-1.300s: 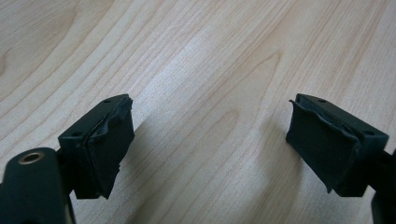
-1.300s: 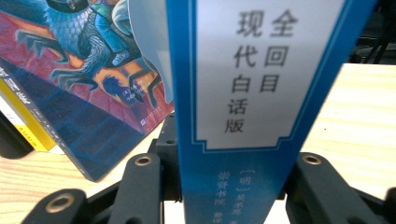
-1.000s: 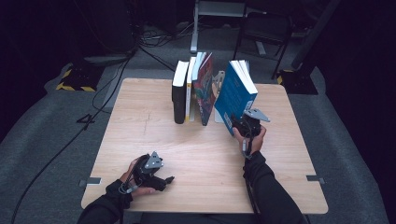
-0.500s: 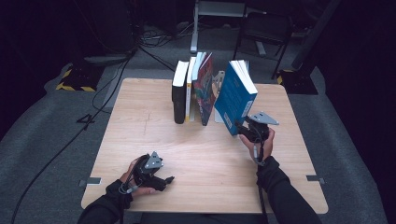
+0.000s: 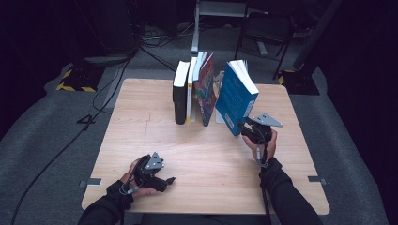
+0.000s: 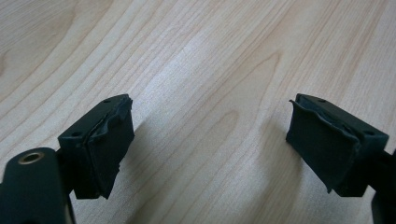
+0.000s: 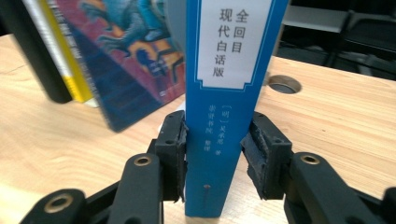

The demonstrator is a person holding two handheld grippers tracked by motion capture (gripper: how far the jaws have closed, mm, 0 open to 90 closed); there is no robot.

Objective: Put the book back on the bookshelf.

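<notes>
We grip the thick blue paperback book [image 5: 236,97] with our right gripper [image 5: 245,130], its jaws having just been closing on the spine. In the right gripper view the blue spine with its white label of printed characters [image 7: 219,93] stands between the two black pads [image 7: 175,149], which press on it from both sides near its lower end. From the high view the book stands on the far right part of the pale wooden table [image 5: 141,136], its top tilted to the right, away from the other books, with its white page edges turned up and to the right. Our right hand [image 5: 263,143] holds the gripper just in front of the book's lower end, the grey three-cornered plate [image 5: 266,120] on top.

To the left of the blue book stands a row of three more: a book with a colourful illustrated cover [image 5: 205,91] that leans, then a thin book with a yellow and white spine [image 5: 190,89], then a thick black book [image 5: 179,93] standing upright at the left end. The illustrated book is just beside the blue one, with a gap between them at the top.

Our left gripper [image 5: 170,180] rests low on the near left part of the table, well apart from the books. In the left gripper view its two black jaws stand spread wide over bare wood grain [image 6: 205,93], grasping nothing
</notes>
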